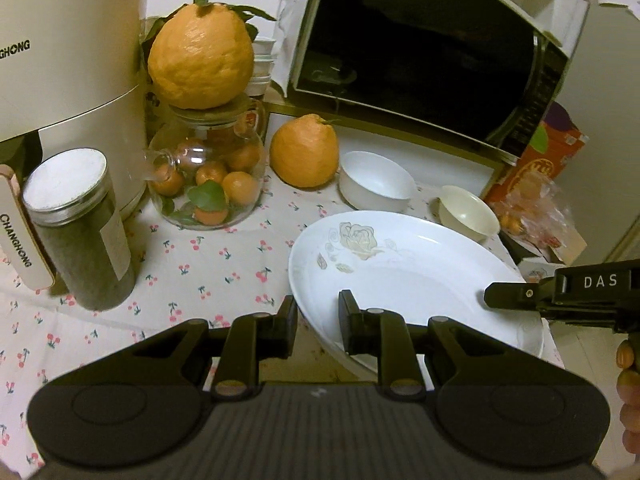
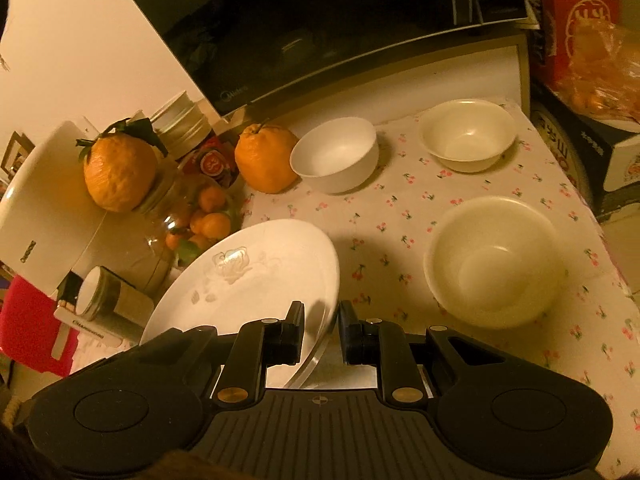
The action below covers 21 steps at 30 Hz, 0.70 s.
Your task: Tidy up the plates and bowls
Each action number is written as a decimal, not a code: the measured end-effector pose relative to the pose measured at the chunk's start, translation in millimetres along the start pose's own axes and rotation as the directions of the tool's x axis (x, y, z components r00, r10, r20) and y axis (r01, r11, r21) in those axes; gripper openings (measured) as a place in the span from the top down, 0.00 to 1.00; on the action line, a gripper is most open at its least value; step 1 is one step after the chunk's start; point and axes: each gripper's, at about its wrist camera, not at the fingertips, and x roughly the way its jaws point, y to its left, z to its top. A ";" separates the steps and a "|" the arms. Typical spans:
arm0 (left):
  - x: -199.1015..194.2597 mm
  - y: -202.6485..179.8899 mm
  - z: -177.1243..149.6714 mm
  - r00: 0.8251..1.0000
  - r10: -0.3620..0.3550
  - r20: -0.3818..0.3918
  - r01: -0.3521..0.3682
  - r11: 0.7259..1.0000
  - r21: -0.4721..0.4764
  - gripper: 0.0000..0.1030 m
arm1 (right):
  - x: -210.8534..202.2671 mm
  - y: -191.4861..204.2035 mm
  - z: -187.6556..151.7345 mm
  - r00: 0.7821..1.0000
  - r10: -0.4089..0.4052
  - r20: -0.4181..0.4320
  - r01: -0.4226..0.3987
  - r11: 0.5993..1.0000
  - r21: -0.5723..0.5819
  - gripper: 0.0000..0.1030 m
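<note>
Plate (image 2: pixel 256 276) | rim between both tools' fingers | three bowls nearby

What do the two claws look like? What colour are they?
Both are matte black plastic. Each has a wide ribbed body with a round disc shape on each side, hinged links with small brass-coloured pins, and two short blocky fingers. The left claw and right claw look the same from their own cameras. Seen from the side, the right one shows white letters "DAS". No cables or sleeves show.
</note>
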 end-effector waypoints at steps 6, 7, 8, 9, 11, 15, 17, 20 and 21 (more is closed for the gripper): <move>-15.6 -9.3 -14.7 0.999 -0.033 0.001 0.033 0.998 0.050 0.81 | -24.3 -10.1 -20.6 1.000 -0.005 0.010 0.005 1.000 0.029 0.82; -17.4 -10.9 -17.7 0.999 -0.039 -0.001 0.039 0.998 0.057 0.81 | -28.0 -12.1 -23.6 1.000 -0.006 0.011 0.006 1.000 0.031 0.82; -18.6 -12.3 -20.4 0.999 -0.043 -0.003 0.043 0.997 0.062 0.81 | -31.8 -14.1 -27.3 1.000 -0.010 0.011 0.010 0.999 0.033 0.82; -19.6 -13.9 -23.2 0.999 -0.047 -0.005 0.048 0.997 0.069 0.81 | -34.6 -15.6 -30.4 1.000 -0.015 0.011 0.015 0.999 0.033 0.82; -22.2 -17.7 -28.5 0.999 -0.052 -0.008 0.052 0.995 0.087 0.81 | -38.6 -18.3 -36.2 1.000 -0.026 0.006 0.026 0.999 0.032 0.82; -25.9 -23.4 -38.7 0.999 -0.054 -0.011 0.055 0.990 0.127 0.81 | -42.9 -22.1 -47.1 0.999 -0.045 -0.009 0.045 0.999 0.016 0.82; -24.9 -25.3 -43.5 0.998 -0.052 -0.020 0.055 0.989 0.140 0.81 | -43.7 -24.8 -52.9 0.999 -0.051 -0.014 0.051 0.999 0.011 0.82; -22.2 -27.6 -50.6 0.998 -0.047 -0.041 0.053 0.987 0.153 0.81 | -42.6 -29.2 -60.3 0.998 -0.059 -0.025 0.060 0.998 0.009 0.82; -20.7 -28.3 -52.7 0.998 -0.044 -0.050 0.051 0.986 0.158 0.81 | -41.8 -29.9 -62.0 0.997 -0.064 -0.031 0.065 0.998 0.005 0.82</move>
